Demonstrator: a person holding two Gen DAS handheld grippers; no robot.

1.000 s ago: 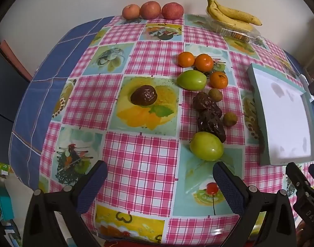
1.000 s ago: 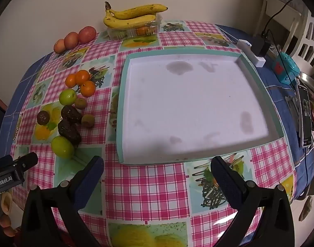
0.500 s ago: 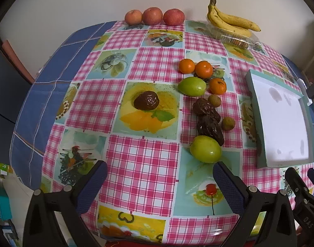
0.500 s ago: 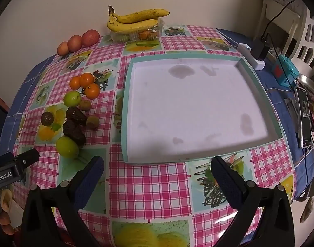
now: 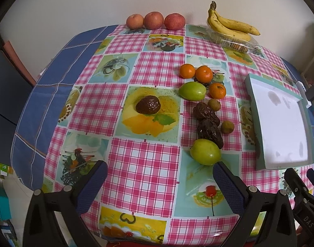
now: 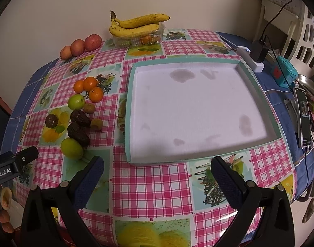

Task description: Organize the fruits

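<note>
Left wrist view is showing me both tongs, left tongs [image 5: 158, 174] and right tongs [image 6: 157, 169], hanging wide and holding nothing, while the fruits [image 5: 205, 152] are all sitting on the surface [image 5: 144, 160] beside the bare tray [image 6: 190, 107], so I'm judging everything's left.

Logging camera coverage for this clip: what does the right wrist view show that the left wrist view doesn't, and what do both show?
Only the right wrist view: the upright black smartphone and the black charger on a white power strip, right of the tray. Only the left wrist view: the blue tablecloth's left overhang and the floor beyond. Both: the empty teal-rimmed white tray, yellow banana bunch, three orange tangerines, and open grippers.
</note>
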